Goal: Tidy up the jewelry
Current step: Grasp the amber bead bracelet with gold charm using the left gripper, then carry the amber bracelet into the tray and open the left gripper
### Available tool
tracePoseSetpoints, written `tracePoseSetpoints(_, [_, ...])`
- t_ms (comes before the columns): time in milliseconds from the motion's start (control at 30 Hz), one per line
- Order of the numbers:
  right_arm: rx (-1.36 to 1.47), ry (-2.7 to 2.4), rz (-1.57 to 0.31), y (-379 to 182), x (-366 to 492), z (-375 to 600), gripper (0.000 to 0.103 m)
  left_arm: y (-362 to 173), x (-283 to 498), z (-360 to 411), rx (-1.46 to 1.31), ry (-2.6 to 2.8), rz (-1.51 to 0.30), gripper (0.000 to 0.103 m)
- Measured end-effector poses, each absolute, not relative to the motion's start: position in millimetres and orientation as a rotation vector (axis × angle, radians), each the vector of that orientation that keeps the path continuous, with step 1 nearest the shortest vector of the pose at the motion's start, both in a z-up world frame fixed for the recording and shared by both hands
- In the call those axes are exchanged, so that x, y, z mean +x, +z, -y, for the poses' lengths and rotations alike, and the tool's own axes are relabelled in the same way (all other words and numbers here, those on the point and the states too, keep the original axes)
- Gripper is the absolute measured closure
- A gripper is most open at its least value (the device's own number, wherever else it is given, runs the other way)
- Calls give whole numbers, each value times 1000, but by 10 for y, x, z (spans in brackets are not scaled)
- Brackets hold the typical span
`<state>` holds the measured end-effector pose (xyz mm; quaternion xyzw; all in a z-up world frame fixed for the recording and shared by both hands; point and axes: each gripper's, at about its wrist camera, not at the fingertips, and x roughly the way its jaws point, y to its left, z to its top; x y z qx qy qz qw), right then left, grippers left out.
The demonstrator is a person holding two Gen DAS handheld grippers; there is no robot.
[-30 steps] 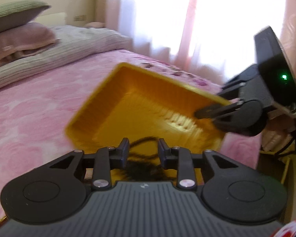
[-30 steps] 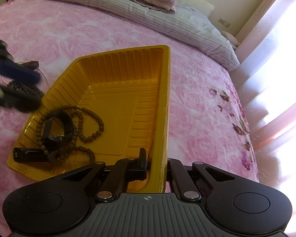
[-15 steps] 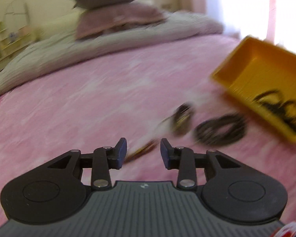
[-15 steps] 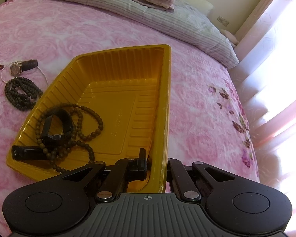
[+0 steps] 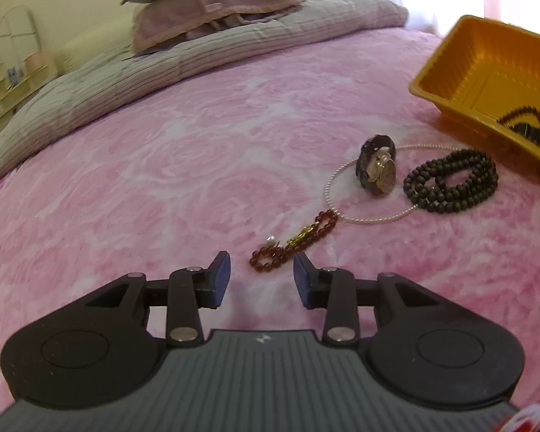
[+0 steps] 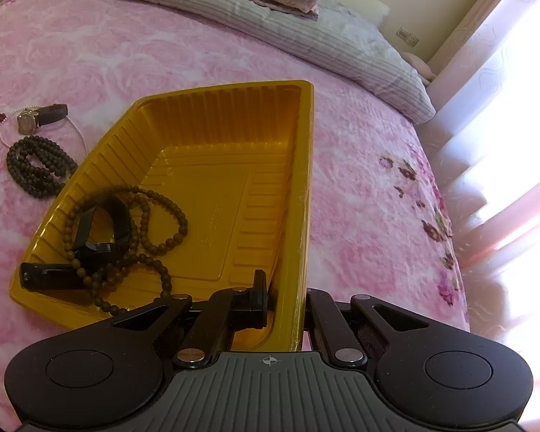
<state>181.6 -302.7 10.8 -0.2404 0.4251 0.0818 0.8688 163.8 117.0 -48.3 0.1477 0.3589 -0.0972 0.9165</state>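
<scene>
Pink rose-patterned bedspread (image 5: pixel 162 165) underfoot of everything, striped blanket and stacked pillows (image 5: pixel 212 3) at the far end, bright curtained window off to one side.

From the left wrist: left gripper (image 5: pixel 262 270) angled down at the bed, jaws parted with nothing between them, having just been opening. Just ahead of the fingertips, a dark red bead bracelet (image 5: pixel 291 241) with a gold link and a small pearl beside it. Farther on, a gold-faced watch (image 5: pixel 378 171) standing on edge inside the loop of a thin pearl necklace (image 5: pixel 345 176), and a coil of black beads (image 5: pixel 450 183) touching that loop. Orange tray (image 5: pixel 486 72) raised at the right edge of view. Probably lined up for the red bracelet as the next piece to lift, being the nearest to the pads.

From the right wrist: right gripper (image 6: pixel 286 298) clenched on the near side wall of the orange tray (image 6: pixel 306 180), one finger inside, the other outside. Likely held so to keep the light tray steady and presented toward the loose pieces. Already inside, bunched in the near left corner: a brown bead strand (image 6: pixel 154 216) tangled with a black band (image 6: pixel 104 223). Watch (image 6: pixel 36 118), pearl necklace and black beads (image 6: pixel 36 169) lying on the bedspread just beside the tray's left wall, not yet collected.
</scene>
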Motion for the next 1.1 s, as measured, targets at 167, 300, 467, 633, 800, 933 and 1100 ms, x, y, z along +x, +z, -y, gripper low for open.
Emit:
tracePoseSetpoints(167, [-505, 167, -894, 101, 1822, 3050, 99, -551, 1757, -1074, 409, -268, -755, 68])
tracePoseSetpoints(300, [-507, 165, -896, 98, 1833, 3044, 98, -600, 1855, -1101, 420, -279, -770, 67])
tracePoseSetpoints(467, [-507, 163, -896, 98, 1840, 3054, 98, -583, 1925, -1198, 309, -301, -827, 87])
tracePoseSetpoints(633, [-507, 163, -896, 98, 1841, 3051, 98, -501, 1759, -1159, 274, -314, -827, 99])
tracePoseSetpoints(800, [-507, 162, -894, 99, 1845, 3053, 98, -408, 1447, -1083, 206, -334, -819, 99])
tracePoseSetpoints(933, [-509, 162, -890, 103, 1840, 3044, 98, -372, 1180, -947, 207, -375, -817, 99])
tracePoseSetpoints(1100, [-509, 161, -889, 101, 1841, 3038, 98, -379, 1020, -896, 208, -378, -828, 95])
